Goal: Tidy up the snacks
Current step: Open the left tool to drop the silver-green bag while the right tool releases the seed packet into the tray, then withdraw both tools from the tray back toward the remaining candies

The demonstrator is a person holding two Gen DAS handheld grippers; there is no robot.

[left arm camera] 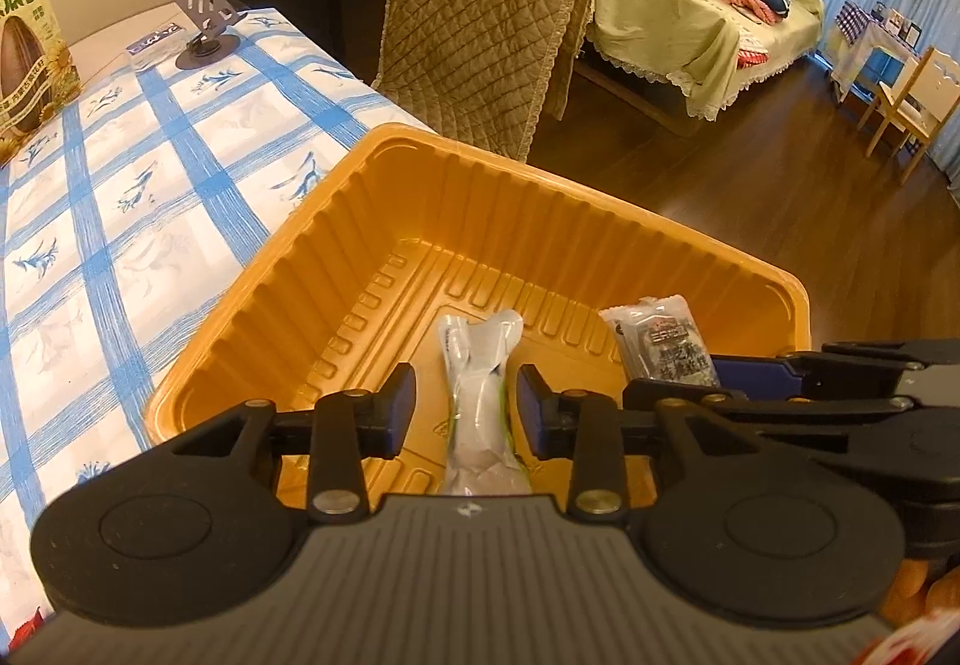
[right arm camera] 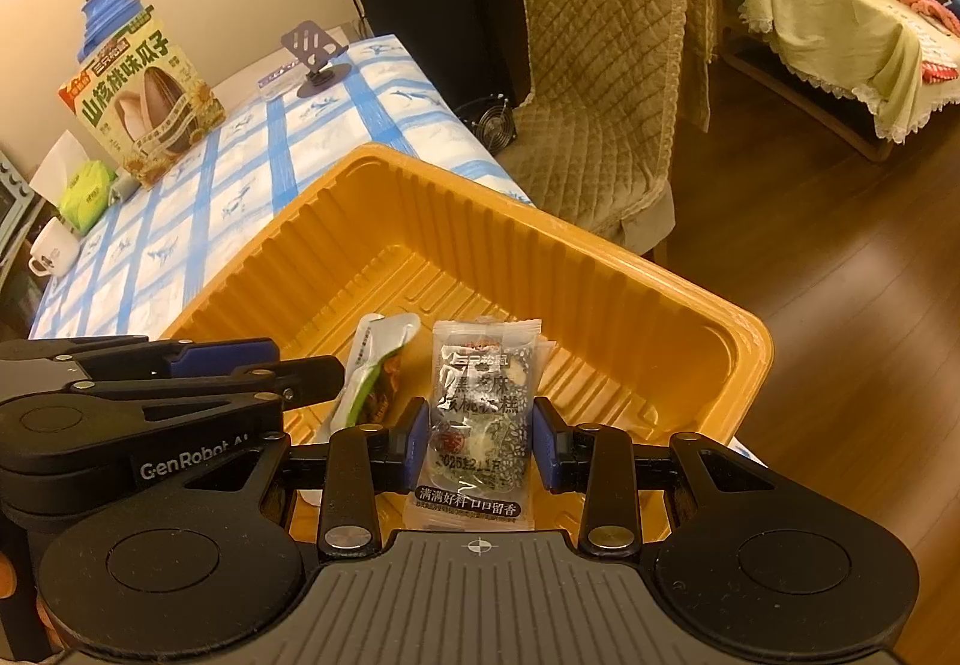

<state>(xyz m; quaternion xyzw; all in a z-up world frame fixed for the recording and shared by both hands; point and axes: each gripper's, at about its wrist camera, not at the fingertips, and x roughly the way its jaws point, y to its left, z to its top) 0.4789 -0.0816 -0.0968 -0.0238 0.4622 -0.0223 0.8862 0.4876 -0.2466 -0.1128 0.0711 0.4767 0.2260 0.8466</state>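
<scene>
The left gripper (left arm camera: 467, 404) hangs over the orange tray (left arm camera: 336, 269) with its blue pads apart; a pale, clear-wrapped snack packet (left arm camera: 483, 395) lies between them on the tray floor, with a gap showing on each side, so nothing is gripped. The right gripper (right arm camera: 481, 440) sits just beside it, its pads touching the two sides of a clear sesame cake packet (right arm camera: 483, 413) printed with dark characters. That packet's far end reaches over the tray floor. Both packets are in the near part of the tray, side by side, the pale one toward the tray's left wall.

The tray stands at the near right corner of the table (right arm camera: 252, 185), on a blue-and-white checked cloth. At the far left corner stands a sunflower seed box (right arm camera: 147, 101), with a grey phone stand (right arm camera: 315, 59) further along the far edge. Past the table's right edge is a chair draped in a quilted brown cover (right arm camera: 606, 65)
</scene>
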